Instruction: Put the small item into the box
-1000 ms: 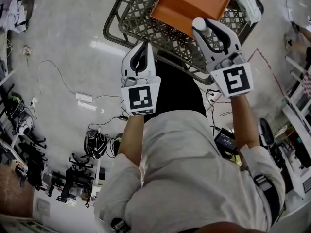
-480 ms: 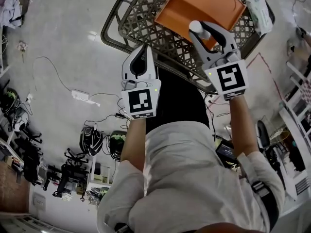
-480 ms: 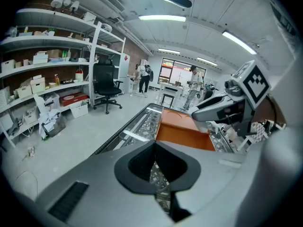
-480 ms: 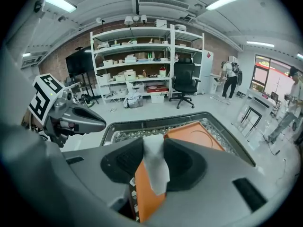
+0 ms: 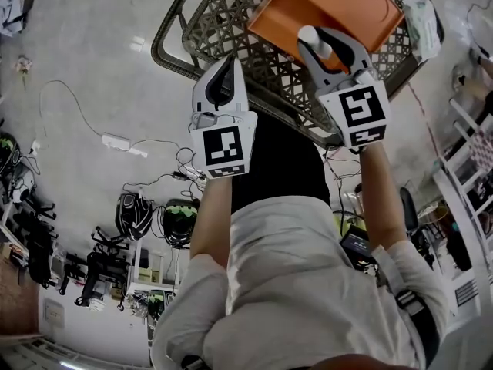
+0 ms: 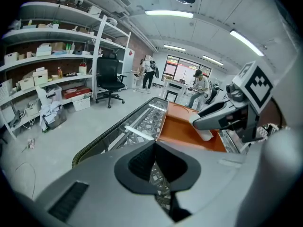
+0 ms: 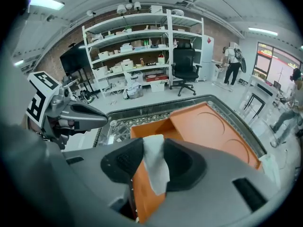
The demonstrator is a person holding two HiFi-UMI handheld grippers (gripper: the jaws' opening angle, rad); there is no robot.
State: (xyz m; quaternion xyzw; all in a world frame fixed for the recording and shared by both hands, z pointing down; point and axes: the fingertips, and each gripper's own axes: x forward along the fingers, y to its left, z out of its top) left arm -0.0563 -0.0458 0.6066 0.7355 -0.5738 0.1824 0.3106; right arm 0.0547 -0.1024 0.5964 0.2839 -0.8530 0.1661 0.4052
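Note:
An orange box (image 5: 362, 6) lies in a dark mesh cart (image 5: 223, 21). My right gripper (image 5: 322, 43) hangs over the box's near edge, shut on a small white item (image 5: 324, 49). In the right gripper view the white item (image 7: 154, 162) sits pinched between the black pads, with the orange box (image 7: 213, 126) right below and ahead. My left gripper (image 5: 223, 79) is over the cart's near rim, left of the box, jaws together with nothing held. The left gripper view shows the orange box (image 6: 182, 131) ahead and the right gripper (image 6: 222, 117) with the white item (image 6: 206, 134) above it.
A white packet (image 5: 422, 21) lies in the cart right of the box. Cables and a power strip (image 5: 115, 141) trail on the floor to the left. Shelving (image 7: 142, 46) and an office chair (image 7: 184, 65) stand beyond the cart. People stand at the far windows.
Both grippers have moved a little farther over the cart. The right gripper, still holding the white item, now reaches over the orange box's near edge.

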